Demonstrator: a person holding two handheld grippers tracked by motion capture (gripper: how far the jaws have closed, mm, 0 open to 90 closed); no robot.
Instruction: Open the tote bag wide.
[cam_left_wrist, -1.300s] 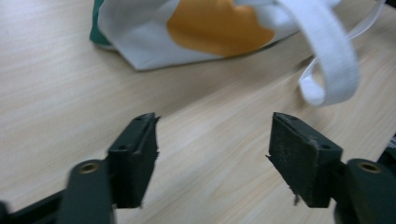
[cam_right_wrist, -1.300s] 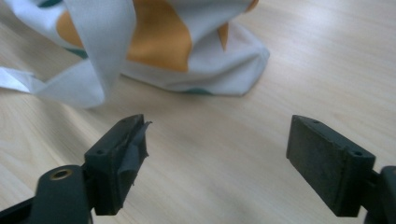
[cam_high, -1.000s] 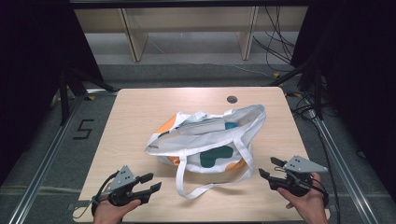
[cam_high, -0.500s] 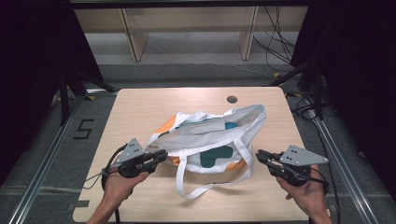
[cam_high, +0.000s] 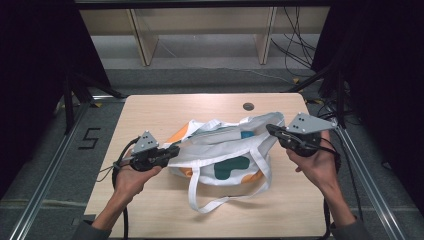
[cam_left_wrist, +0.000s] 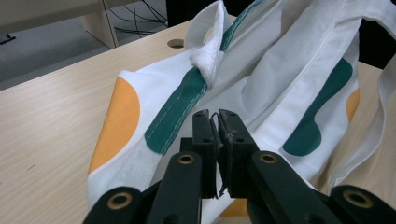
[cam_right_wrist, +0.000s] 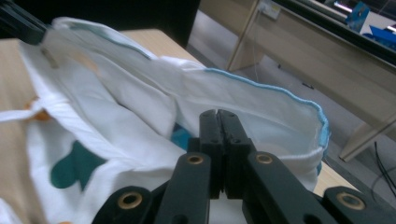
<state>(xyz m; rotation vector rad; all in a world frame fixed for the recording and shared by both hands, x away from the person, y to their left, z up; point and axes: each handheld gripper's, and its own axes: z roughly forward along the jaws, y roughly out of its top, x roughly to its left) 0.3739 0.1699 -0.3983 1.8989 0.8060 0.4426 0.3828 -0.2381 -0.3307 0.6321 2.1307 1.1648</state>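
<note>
- White tote bag (cam_high: 225, 152) with orange rounded patches and dark green shapes; green stripe with pale stitching (cam_left_wrist: 180, 109).
- Light blue edging on bag rim (cam_right_wrist: 280, 95).
- White straps (cam_high: 220, 202), at 6 o'clock from bag.
- Pale wood-grain table (cam_high: 155, 112); dark round hole (cam_high: 248, 106) at 12 o'clock.
- Black jaws with brass-coloured rivets, grey plates: left gripper (cam_high: 172, 150), right gripper (cam_high: 272, 131).
</note>
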